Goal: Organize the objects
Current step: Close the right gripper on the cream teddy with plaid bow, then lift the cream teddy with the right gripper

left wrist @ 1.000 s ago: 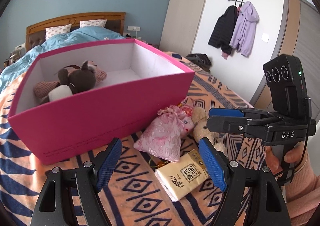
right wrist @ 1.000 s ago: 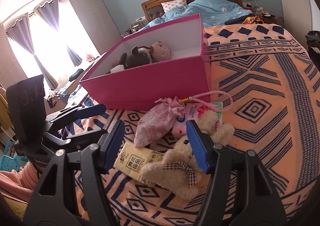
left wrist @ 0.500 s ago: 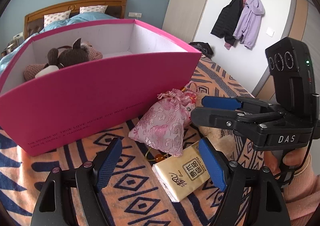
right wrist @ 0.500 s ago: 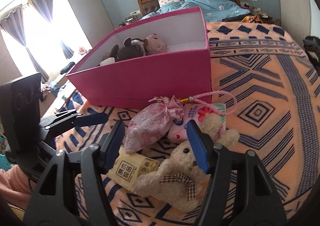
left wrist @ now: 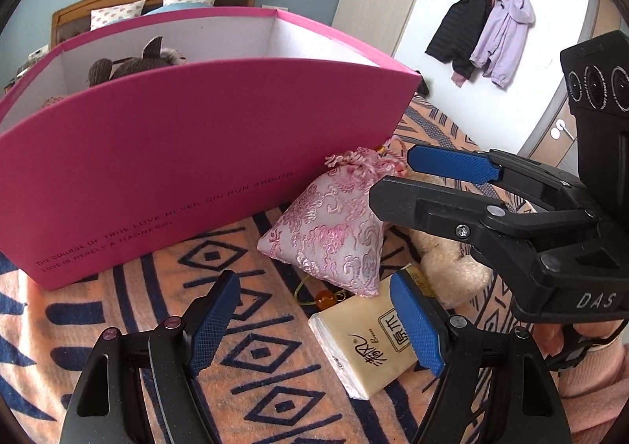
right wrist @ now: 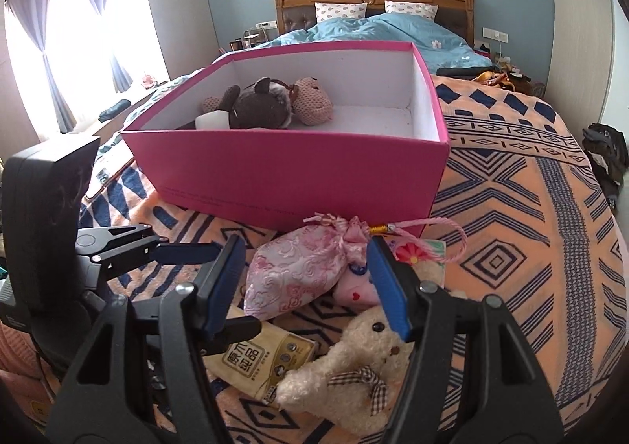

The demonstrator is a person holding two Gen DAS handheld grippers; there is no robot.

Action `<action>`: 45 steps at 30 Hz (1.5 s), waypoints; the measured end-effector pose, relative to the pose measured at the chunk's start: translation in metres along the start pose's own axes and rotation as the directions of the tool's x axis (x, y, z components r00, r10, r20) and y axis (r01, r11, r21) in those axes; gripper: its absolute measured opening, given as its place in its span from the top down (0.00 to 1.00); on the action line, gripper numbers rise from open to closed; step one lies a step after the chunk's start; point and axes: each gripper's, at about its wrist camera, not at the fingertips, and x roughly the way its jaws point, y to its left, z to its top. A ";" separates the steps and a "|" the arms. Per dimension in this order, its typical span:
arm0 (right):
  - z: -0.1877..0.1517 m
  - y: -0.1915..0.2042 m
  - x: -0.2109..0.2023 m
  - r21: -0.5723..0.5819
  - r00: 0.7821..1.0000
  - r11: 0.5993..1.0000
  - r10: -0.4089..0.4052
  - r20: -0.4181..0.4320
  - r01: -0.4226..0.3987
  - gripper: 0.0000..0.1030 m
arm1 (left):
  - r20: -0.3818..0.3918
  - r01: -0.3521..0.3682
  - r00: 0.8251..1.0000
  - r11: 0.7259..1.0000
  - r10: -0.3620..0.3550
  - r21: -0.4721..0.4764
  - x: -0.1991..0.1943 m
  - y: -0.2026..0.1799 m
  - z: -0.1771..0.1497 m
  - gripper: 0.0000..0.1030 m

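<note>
A pink brocade pouch (left wrist: 330, 235) (right wrist: 298, 275) lies on the patterned blanket against the front wall of the open pink box (left wrist: 177, 168) (right wrist: 298, 168). Beside it lie a cream tissue pack (left wrist: 365, 345) (right wrist: 259, 361) and a cream teddy bear (right wrist: 354, 365) (left wrist: 452, 267). My left gripper (left wrist: 314, 326) hangs open low over the blanket, its right pad over the tissue pack. My right gripper (right wrist: 306, 279) is open and hovers just above the pouch and bear, with nothing pressed between its pads. In the left wrist view the right gripper (left wrist: 391, 172) reaches in from the right.
Brown and pink plush toys (right wrist: 259, 104) lie inside the box at its left end. A small pink toy (right wrist: 355, 292) and a floral packet (right wrist: 420, 251) sit behind the bear. My left gripper's fingers (right wrist: 184, 248) reach in from the left. Jackets (left wrist: 483, 39) hang on the far wall.
The left gripper has sunk toward the blanket, so the box wall now hides most of its inside. The right gripper has swung round toward the pouch and box.
</note>
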 end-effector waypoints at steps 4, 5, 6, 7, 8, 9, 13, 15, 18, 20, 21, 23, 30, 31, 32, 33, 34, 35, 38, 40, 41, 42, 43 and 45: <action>-0.001 -0.003 0.002 0.009 1.000 1.000 0.011 -0.003 -0.011 0.36 | -0.009 -0.002 1.000 1.000 0.002 -0.013 0.004 0.003 -0.002 0.22; -0.002 -0.004 0.003 0.014 1.000 1.000 0.014 -0.004 -0.014 0.36 | -0.013 -0.002 1.000 1.000 0.002 -0.014 0.005 0.004 -0.002 0.22; -0.002 -0.005 0.003 0.018 1.000 1.000 0.016 -0.005 -0.016 0.36 | -0.016 -0.002 1.000 1.000 0.002 -0.015 0.007 0.003 0.000 0.22; -0.002 -0.006 0.004 0.020 1.000 1.000 0.017 -0.008 -0.017 0.36 | -0.019 -0.004 1.000 1.000 0.004 -0.014 0.008 0.003 0.000 0.22; -0.002 -0.007 0.005 0.023 1.000 1.000 0.016 -0.009 -0.016 0.36 | -0.021 -0.004 1.000 1.000 0.004 -0.014 0.008 0.003 0.000 0.23; -0.002 -0.009 0.005 0.029 1.000 0.999 0.019 -0.010 -0.019 0.36 | -0.022 -0.002 1.000 1.000 0.002 -0.014 0.008 0.002 0.001 0.23; -0.002 -0.014 0.009 0.053 0.999 0.998 0.032 -0.024 -0.031 0.36 | -0.025 0.007 1.000 1.000 -0.008 -0.014 0.010 0.002 0.002 0.26; -0.001 -0.019 0.011 0.073 0.999 0.997 0.043 -0.029 -0.041 0.36 | -0.031 0.015 0.999 1.000 -0.015 -0.016 0.012 0.002 0.002 0.28; 0.001 -0.027 0.017 0.110 0.997 0.992 0.062 -0.044 -0.057 0.36 | -0.035 0.020 0.999 1.000 -0.020 -0.020 0.013 0.003 0.003 0.32; 0.001 -0.031 0.022 0.134 0.995 0.988 0.084 -0.060 -0.076 0.36 | -0.038 0.036 0.999 0.999 -0.037 -0.027 0.014 0.004 0.005 0.35; 0.001 -0.033 0.025 0.148 0.993 0.985 0.095 -0.068 -0.084 0.37 | -0.038 0.041 0.998 0.999 -0.042 -0.029 0.014 0.004 0.005 0.37; -0.001 -0.036 0.030 0.169 0.990 0.981 0.115 -0.082 -0.100 0.42 | -0.038 0.050 0.998 0.998 -0.051 -0.027 0.015 0.004 0.006 0.40; -0.001 -0.043 0.033 0.221 0.982 0.963 0.173 -0.078 -0.152 0.57 | -0.045 0.068 0.997 0.997 -0.069 -0.022 0.022 -0.001 0.013 0.46; -0.002 -0.044 0.033 0.229 0.981 0.961 0.177 -0.075 -0.156 0.59 | -0.044 0.072 0.996 0.997 -0.073 -0.024 0.022 -0.002 0.013 0.46; -0.002 -0.046 0.032 0.237 0.980 0.958 0.185 -0.072 -0.164 0.60 | -0.043 0.073 0.996 0.997 -0.074 -0.023 0.023 -0.002 0.014 0.47; -0.003 -0.047 0.031 0.242 0.980 0.956 0.188 -0.069 -0.167 0.62 | -0.042 0.074 0.996 0.997 -0.075 -0.023 0.023 -0.003 0.014 0.48; -0.003 -0.047 0.030 0.247 0.980 0.954 0.190 -0.064 -0.169 0.64 | -0.040 0.079 0.996 0.997 -0.080 -0.025 0.022 -0.003 0.014 0.49; -0.004 -0.048 0.028 0.250 0.979 0.952 0.195 -0.058 -0.175 0.65 | -0.039 0.083 0.996 0.996 -0.083 -0.022 0.022 -0.004 0.014 0.49; -0.006 -0.045 0.021 0.240 0.979 0.953 0.200 -0.033 -0.186 0.65 | -0.030 0.079 0.996 0.997 -0.079 -0.011 0.019 -0.006 0.014 0.49; -0.007 -0.042 0.016 0.219 0.982 0.960 0.185 -0.033 -0.173 0.63 | -0.033 0.073 0.997 0.997 -0.073 -0.015 0.019 -0.005 0.013 0.49; -0.008 -0.043 0.012 0.221 0.983 0.960 0.181 -0.031 -0.170 0.62 | -0.036 0.066 0.997 0.998 -0.067 -0.023 0.019 -0.004 0.013 0.49; -0.010 -0.046 0.006 0.232 0.984 0.959 0.176 -0.022 -0.166 0.62 | -0.037 0.059 0.998 0.998 -0.060 -0.030 0.018 -0.003 0.013 0.49; -0.013 -0.049 -0.001 0.237 0.987 0.959 0.163 -0.010 -0.155 0.61 | -0.033 0.054 0.998 0.998 -0.055 -0.030 0.016 -0.002 0.012 0.49; -0.018 -0.057 -0.015 0.243 0.989 0.959 0.145 0.012 -0.144 0.59 | -0.012 0.056 0.998 0.998 -0.057 -0.016 0.009 -0.003 0.010 0.49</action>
